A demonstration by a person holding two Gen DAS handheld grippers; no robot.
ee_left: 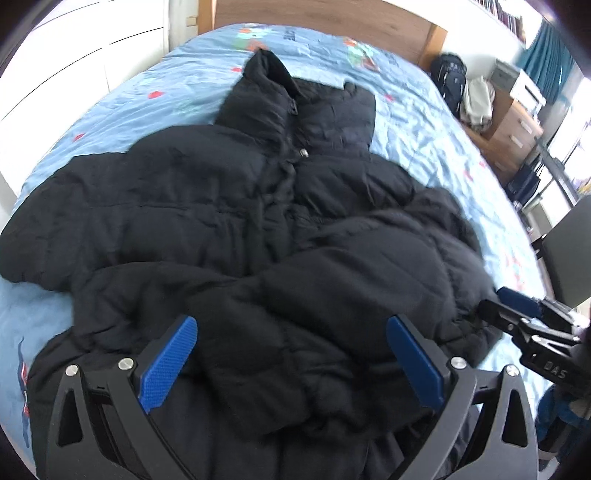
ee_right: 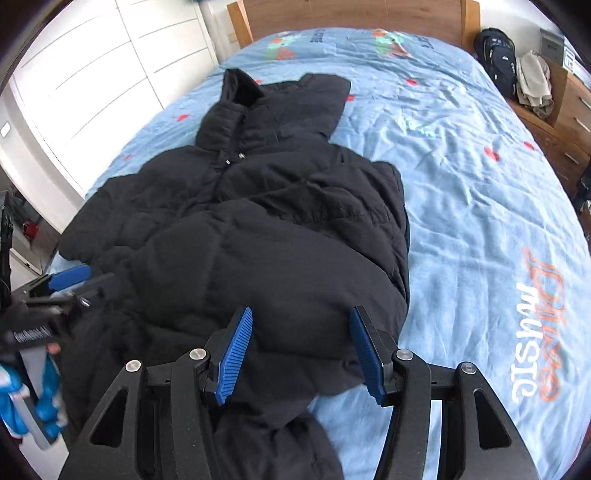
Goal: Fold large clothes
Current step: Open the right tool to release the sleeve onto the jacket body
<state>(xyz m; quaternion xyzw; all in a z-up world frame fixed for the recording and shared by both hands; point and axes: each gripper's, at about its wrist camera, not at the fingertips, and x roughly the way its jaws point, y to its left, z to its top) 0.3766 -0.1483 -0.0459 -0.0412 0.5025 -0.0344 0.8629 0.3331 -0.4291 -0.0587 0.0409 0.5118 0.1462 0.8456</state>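
A black puffer jacket lies front up on the blue bed sheet, its collar toward the headboard. One sleeve is folded across its body. My left gripper hovers over the jacket's lower part, open wide, with nothing pinched between its blue pads. My right gripper is open above the folded sleeve's near edge, and its pads are not pressing on the cloth. Each gripper also shows in the other view: the right gripper at the jacket's right edge, the left gripper at its left edge.
A wooden headboard closes the far end of the bed. A dark backpack and wooden drawers stand to the right, white wardrobe doors to the left. The sheet's right half is bare. A dark chair stands at the bed's right side.
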